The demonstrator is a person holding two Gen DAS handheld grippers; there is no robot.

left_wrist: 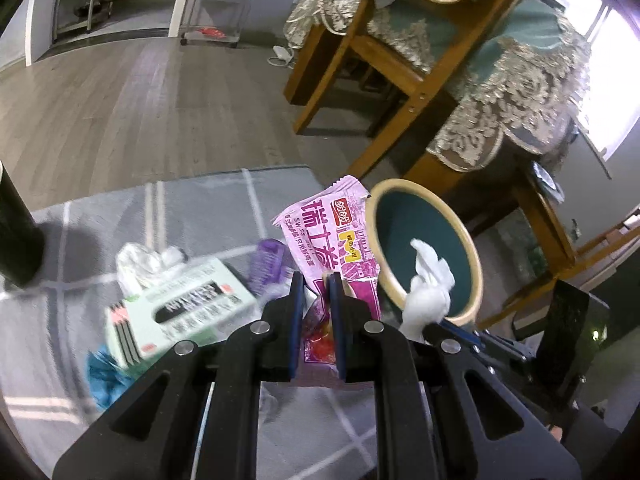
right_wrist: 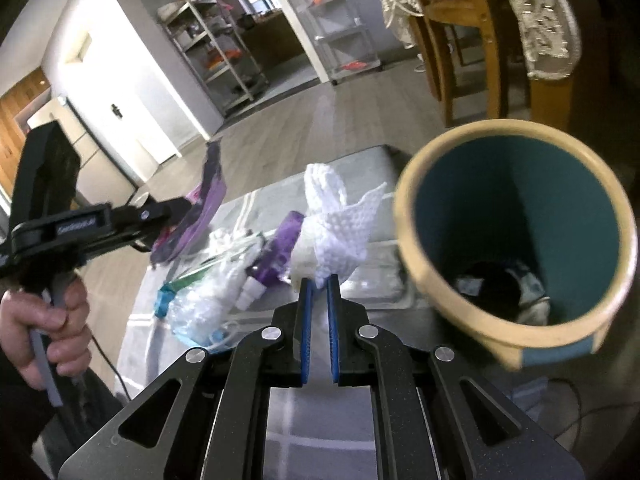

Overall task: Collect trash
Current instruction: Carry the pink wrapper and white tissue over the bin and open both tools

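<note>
left gripper (left_wrist: 316, 280) clamped on a pink swiss roll wrapper (left_wrist: 332, 232), right gripper (right_wrist: 319, 280) pinching a white crumpled paper towel (right_wrist: 336, 220), both beside the teal bin (right_wrist: 516, 240) with its cream rim

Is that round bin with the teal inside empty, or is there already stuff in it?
Not empty. The right wrist view looks down into the bin; something dark and crumpled lies at its bottom. What it is, cannot tell.
</note>
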